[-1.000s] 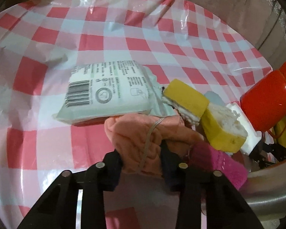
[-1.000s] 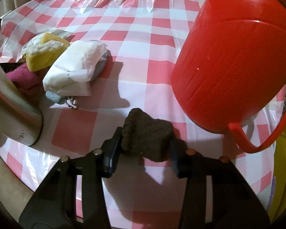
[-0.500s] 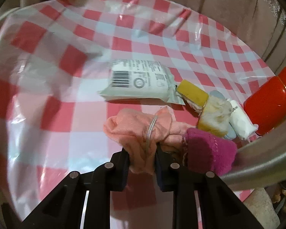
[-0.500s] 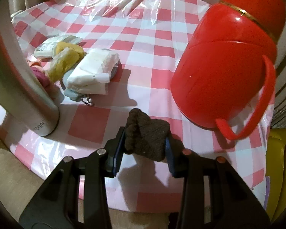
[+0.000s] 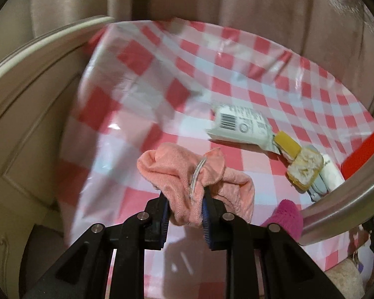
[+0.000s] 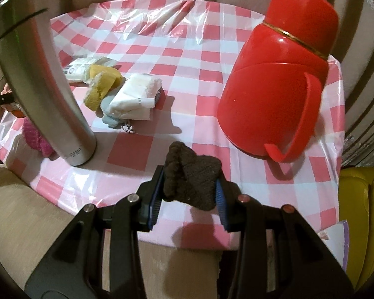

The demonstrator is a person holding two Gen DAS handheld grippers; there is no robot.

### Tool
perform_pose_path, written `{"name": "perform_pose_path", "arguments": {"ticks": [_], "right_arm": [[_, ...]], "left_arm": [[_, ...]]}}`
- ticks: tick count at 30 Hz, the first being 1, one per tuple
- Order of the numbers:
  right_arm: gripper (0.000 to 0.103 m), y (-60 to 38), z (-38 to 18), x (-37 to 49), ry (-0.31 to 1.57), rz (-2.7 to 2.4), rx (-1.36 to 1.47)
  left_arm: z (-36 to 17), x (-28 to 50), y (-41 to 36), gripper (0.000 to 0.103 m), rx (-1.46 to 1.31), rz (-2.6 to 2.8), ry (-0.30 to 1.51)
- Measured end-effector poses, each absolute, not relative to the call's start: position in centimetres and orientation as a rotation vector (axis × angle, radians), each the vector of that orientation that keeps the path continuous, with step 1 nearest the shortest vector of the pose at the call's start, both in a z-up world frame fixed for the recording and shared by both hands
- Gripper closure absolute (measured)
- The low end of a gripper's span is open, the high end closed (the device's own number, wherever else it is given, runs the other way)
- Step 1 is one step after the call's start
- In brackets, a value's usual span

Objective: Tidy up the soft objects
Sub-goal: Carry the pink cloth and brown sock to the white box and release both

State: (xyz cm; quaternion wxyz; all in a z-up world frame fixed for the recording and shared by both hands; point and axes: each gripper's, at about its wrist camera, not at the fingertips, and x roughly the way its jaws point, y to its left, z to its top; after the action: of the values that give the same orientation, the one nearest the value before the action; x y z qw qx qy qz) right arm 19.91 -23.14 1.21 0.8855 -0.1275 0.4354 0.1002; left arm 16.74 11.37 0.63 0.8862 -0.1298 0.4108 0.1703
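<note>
My left gripper (image 5: pixel 184 211) is shut on a peach cloth (image 5: pixel 187 174) and holds it above the near left part of the checked table. My right gripper (image 6: pixel 187 196) is shut on a dark brown knitted piece (image 6: pixel 190 179), lifted over the table's front edge. A magenta knitted piece (image 5: pixel 285 218) lies by the steel flask; it also shows in the right wrist view (image 6: pixel 36 135). Yellow sponges (image 6: pixel 101 84), a white folded pad (image 6: pixel 134 97) and a tissue pack (image 5: pixel 240 127) lie grouped on the table.
A tall steel flask (image 6: pixel 37 79) stands at the table's left front. A red jug (image 6: pixel 279 82) with a handle stands at the right. The pink checked plastic cloth (image 6: pixel 182 57) covers a round table. A yellow seat (image 6: pixel 361 211) is at the right; a beige door (image 5: pixel 25 99) is left.
Both grippers have lifted and pulled back from the table with their pieces held. The peach cloth has come away from the magenta piece and the pile.
</note>
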Motion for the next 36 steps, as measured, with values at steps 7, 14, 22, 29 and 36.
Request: {"name": "perform_pose_path", "arguments": {"ticks": [7, 14, 22, 29, 36], "right_arm": [[0.061, -24.0, 2.4, 17.5, 0.879, 0.202, -0.258], [0.061, -26.0, 4.1, 15.2, 0.847, 0.186, -0.232], [0.061, -31.2, 5.4, 12.2, 0.841, 0.109, -0.190], [0.061, -37.4, 6.8, 10.7, 0.829, -0.016, -0.150], [0.061, -42.1, 7.2, 9.9, 0.822, -0.114, -0.129]], "left_arm": [[3.6, 12.3, 10.7, 0.080, -0.266, 0.374, 0.785], [6.7, 9.1, 6.8, 0.080, -0.221, 0.302, 0.734], [9.1, 7.4, -0.5, 0.079, -0.150, 0.129, 0.700], [9.8, 8.3, -8.1, 0.079, -0.119, -0.072, 0.710], [8.6, 10.4, -16.4, 0.079, -0.080, -0.285, 0.774]]}}
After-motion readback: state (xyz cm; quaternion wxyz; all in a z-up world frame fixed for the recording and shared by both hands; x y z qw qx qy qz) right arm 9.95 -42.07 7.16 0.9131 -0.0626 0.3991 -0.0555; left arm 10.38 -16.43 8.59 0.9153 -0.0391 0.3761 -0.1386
